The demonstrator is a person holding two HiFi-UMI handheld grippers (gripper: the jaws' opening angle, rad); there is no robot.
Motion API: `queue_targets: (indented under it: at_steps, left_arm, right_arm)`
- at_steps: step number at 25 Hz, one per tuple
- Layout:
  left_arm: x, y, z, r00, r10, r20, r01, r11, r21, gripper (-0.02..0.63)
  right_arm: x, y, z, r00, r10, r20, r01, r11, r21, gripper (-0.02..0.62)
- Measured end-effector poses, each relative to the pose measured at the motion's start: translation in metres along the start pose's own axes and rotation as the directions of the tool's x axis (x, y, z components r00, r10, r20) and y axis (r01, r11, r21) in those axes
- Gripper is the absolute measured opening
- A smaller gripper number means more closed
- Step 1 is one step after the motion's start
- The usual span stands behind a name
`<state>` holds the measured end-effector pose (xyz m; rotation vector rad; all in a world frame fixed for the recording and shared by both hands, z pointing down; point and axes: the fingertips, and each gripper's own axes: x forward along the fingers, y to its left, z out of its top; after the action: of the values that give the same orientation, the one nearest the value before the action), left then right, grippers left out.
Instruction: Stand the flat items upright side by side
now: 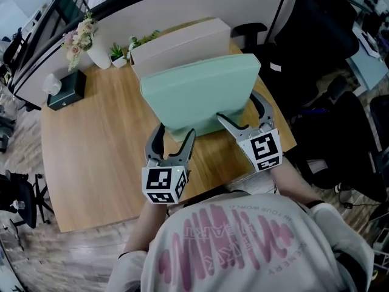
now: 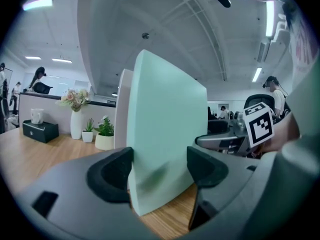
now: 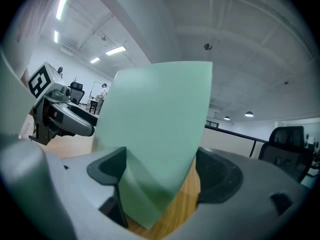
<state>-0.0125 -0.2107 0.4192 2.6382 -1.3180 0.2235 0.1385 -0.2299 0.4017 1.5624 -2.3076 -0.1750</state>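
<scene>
Right hand-held gripper point(image 3: 160, 167) view lacks left's white board point(image 2: 122, 109).

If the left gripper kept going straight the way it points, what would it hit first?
The green panel, already between the left gripper's jaws; behind it, probably the pale panel.

1. Bare tabletop point(image 1: 91, 163) lies open left of the green slab point(image 1: 197, 90).
2. The beige slab point(image 1: 182, 41) stands just behind it.
3. Vase point(image 1: 98, 56), plants point(image 1: 117, 53) and tissue box point(image 1: 67, 90) crowd the far left corner.
</scene>
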Motion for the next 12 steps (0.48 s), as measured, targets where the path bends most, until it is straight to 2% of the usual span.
queue_targets:
  at_steps: [5, 12]
  left_arm:
    - [0.005, 0.002, 0.002, 1.0, 0.014, -0.018, -0.014, 1.0, 0.016, 0.334]
    - [0.01, 0.011, 0.006, 0.997, 0.078, -0.027, -0.078, 0.997, -0.004, 0.33]
  right_arm:
    - [0.014, -0.007, 0.0, 0.999, 0.037, 0.012, -0.037, 0.999, -0.019, 0.437]
    - [0.034, -0.01, 0.0, 0.997, 0.079, 0.015, -0.079, 0.997, -0.016, 0.437]
